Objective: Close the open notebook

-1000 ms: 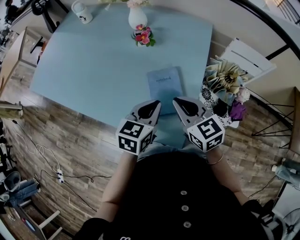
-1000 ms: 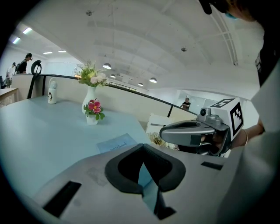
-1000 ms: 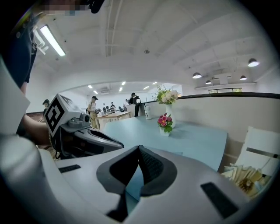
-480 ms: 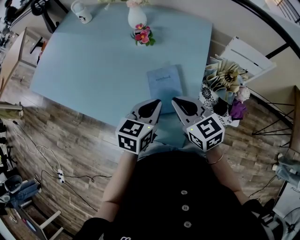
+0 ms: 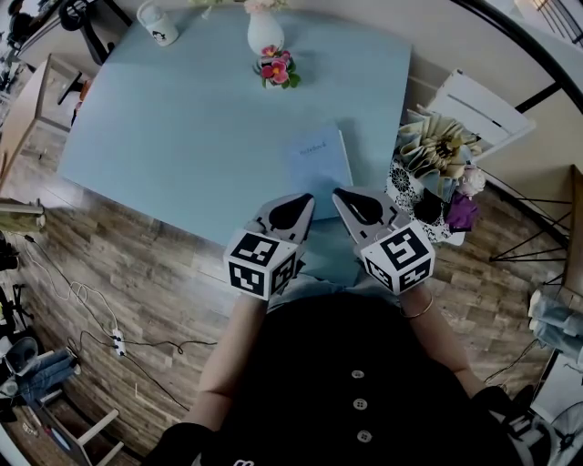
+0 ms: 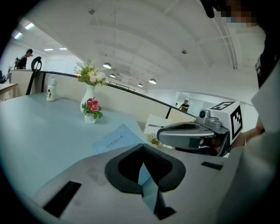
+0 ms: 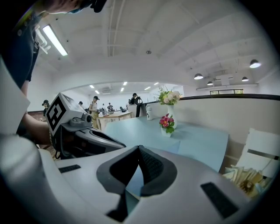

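A light blue notebook (image 5: 319,157) lies closed on the pale blue table (image 5: 182,136), its cover word facing up, toward the near right side. In the left gripper view the notebook (image 6: 116,139) sits just beyond the jaws. My left gripper (image 5: 305,198) and right gripper (image 5: 339,193) hover side by side at the table's near edge, just short of the notebook. Both are shut with nothing between their fingers. The right gripper (image 6: 160,135) shows level beside the left gripper (image 6: 142,147).
A white vase (image 5: 264,35) with a small pink flower pot (image 5: 277,69) stands at the table's far side, a white cup (image 5: 160,24) at the far left corner. Paper flowers (image 5: 442,150) and a white chair (image 5: 478,105) stand right of the table. Cables lie on the wooden floor (image 5: 118,273).
The notebook's cover now looks lighter and slightly turned compared with a second ago. Both grippers kept still.
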`<state>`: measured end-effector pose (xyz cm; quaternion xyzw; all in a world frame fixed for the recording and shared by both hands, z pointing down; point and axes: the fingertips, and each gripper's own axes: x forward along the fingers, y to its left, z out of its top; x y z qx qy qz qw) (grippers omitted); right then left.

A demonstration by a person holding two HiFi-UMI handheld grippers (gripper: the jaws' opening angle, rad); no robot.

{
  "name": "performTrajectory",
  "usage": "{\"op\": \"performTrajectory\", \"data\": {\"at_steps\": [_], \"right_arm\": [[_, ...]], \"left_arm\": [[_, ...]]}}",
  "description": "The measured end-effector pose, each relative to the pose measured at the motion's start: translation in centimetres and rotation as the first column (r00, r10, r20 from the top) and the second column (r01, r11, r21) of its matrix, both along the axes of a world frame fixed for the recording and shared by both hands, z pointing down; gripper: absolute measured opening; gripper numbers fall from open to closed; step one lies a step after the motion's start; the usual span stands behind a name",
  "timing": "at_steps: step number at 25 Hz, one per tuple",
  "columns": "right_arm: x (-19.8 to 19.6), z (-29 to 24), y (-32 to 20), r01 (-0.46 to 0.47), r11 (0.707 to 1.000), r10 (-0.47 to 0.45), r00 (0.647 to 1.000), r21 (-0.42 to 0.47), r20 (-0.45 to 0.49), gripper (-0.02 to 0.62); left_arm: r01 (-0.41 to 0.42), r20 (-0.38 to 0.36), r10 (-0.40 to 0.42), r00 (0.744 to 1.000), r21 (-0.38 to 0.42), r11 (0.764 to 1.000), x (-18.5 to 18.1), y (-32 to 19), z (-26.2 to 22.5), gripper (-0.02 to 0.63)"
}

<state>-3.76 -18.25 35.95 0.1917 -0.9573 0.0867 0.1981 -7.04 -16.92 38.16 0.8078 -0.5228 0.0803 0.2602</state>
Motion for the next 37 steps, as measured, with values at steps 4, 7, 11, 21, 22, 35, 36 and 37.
{"op": "performTrajectory", "data": {"at_steps": [4, 7, 11, 21, 22, 35, 36, 37], "right_arm": [[0.1, -0.2, -0.1, -0.005, 1.000, 0.005, 1.000, 0.004, 0.000, 0.005], [0.1, -0.1, 0.1, -0.001, 1.000, 0.001, 1.000, -0.003, 0.005, 0.005], [0.2, -0.1, 0.4, 0.012, 1.000, -0.012, 1.000, -0.001, 0.001, 0.005], [0.1, 0.0, 1.2, 0.046, 0.999, -0.046, 0.999, -0.008, 0.010, 0.005], [0.1, 0.0, 1.3, 0.048, 0.999, -0.048, 0.999, -0.008, 0.010, 0.005], [0.8, 0.1, 1.5, 0.047, 0.999, -0.047, 0.999, -0.006, 0.000, 0.005], [0.9, 0.1, 1.6, 0.050, 0.999, -0.050, 0.999, -0.003, -0.003, 0.005], [0.9, 0.1, 1.7, 0.054, 0.999, -0.054, 0.999, -0.001, -0.007, 0.005]], "left_arm": [[-0.007, 0.000, 0.007, 1.000, -0.001, 1.000, 0.3, 0.1, 0.0, 0.014], [-0.012, 0.000, 0.012, 1.000, 0.000, 1.000, 0.5, 0.1, 0.0, 0.014], [-0.015, 0.009, 0.015, 1.000, -0.001, 1.000, 0.6, 0.2, -0.1, 0.014], [-0.017, 0.012, 0.017, 1.000, -0.006, 1.000, 1.0, 0.5, 0.1, 0.014], [-0.017, 0.013, 0.017, 1.000, -0.009, 1.000, 1.0, 0.6, 0.2, 0.014], [-0.013, 0.011, 0.013, 1.000, -0.015, 1.000, 1.4, 0.7, 0.3, 0.014], [-0.011, 0.008, 0.012, 1.000, -0.016, 1.000, 1.5, 0.8, 0.3, 0.014], [-0.010, 0.006, 0.010, 1.000, -0.017, 1.000, 1.6, 0.9, 0.3, 0.014]]}}
